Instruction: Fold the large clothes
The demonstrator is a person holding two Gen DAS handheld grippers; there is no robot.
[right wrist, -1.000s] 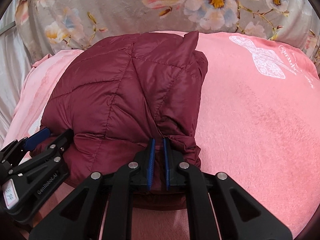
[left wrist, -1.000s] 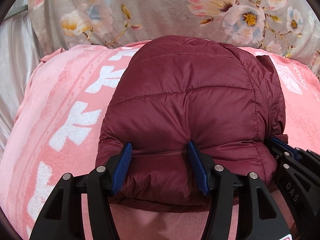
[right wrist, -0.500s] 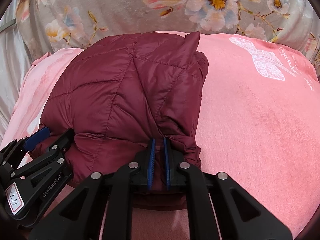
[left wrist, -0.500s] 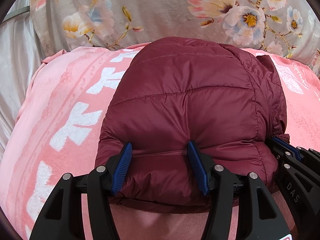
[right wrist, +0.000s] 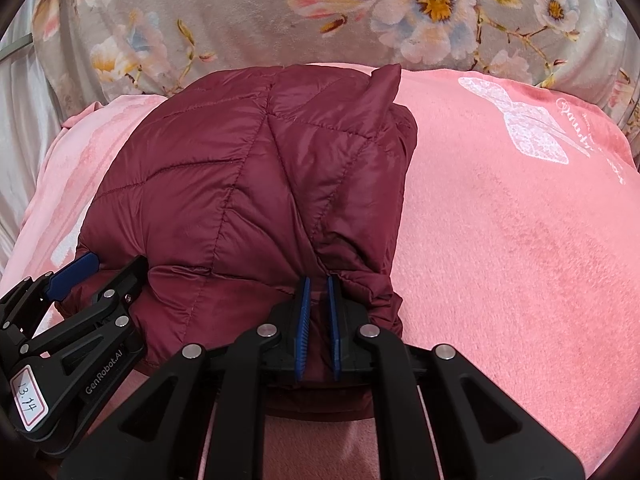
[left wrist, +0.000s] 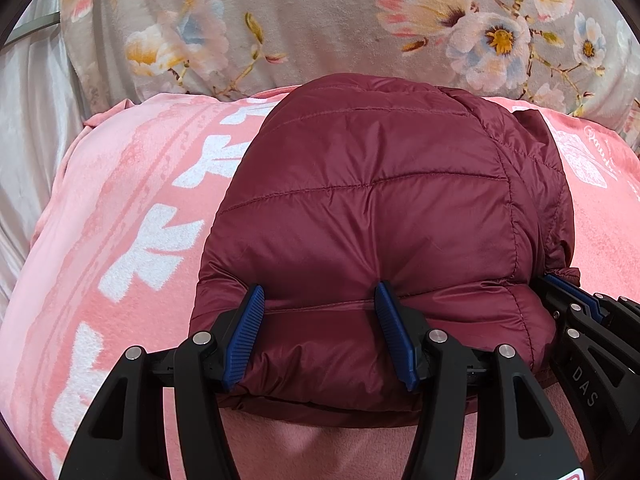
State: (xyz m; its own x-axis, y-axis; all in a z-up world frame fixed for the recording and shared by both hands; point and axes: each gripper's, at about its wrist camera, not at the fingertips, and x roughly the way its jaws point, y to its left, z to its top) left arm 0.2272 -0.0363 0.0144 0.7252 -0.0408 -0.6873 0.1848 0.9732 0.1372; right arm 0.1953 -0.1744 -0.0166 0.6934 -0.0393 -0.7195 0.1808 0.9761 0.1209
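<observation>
A dark red quilted puffer jacket (left wrist: 380,208) lies folded into a thick bundle on a pink blanket (left wrist: 120,220). My left gripper (left wrist: 320,286) is shut on the bundle's puffy near edge, its blue pads dented into the padding on either side. In the right wrist view the jacket (right wrist: 248,200) fills the left half, and my right gripper (right wrist: 319,279) is shut on a thin fold at its near right corner. Each gripper shows in the other's view: the right gripper (left wrist: 560,282) at the jacket's right edge, the left gripper (right wrist: 76,268) at its left edge.
The pink blanket (right wrist: 500,240) with white prints spreads out to the right of the jacket. A grey floral fabric (left wrist: 320,20) rises behind it. Silvery satin cloth (left wrist: 28,100) lies at the far left.
</observation>
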